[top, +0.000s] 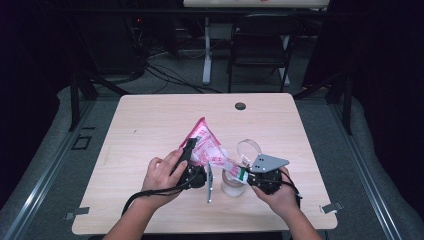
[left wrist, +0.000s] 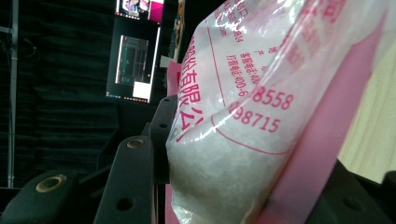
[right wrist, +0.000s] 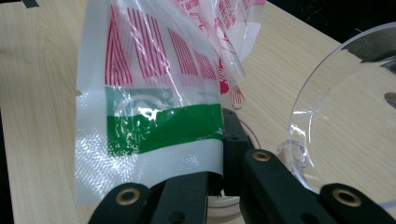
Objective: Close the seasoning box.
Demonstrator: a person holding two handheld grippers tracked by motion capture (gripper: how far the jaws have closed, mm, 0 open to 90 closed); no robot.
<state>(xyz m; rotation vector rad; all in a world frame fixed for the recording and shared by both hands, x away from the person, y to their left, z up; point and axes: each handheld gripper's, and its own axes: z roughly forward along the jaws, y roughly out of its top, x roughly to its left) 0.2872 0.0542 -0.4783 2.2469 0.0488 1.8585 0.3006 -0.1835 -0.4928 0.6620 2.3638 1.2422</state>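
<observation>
left gripper view: bag (left wrist: 261, 116) gripped between left fingers (left wrist: 135, 186) hides the table; right fingers (right wrist: 261, 172) pinch its corner.

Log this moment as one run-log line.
left hand-held gripper: shut on pink-printed clear plastic bag | right hand-held gripper: shut on bag's green-striped end | clear plastic jar: below

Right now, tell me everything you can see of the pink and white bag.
The bag is clear plastic with pink print, red stripes and a green band near one end, and holds white grains. It is held above the table, tilted down toward a clear jar. The left tool grips its full part; the right tool pinches the flat green-banded end over the jar.
</observation>
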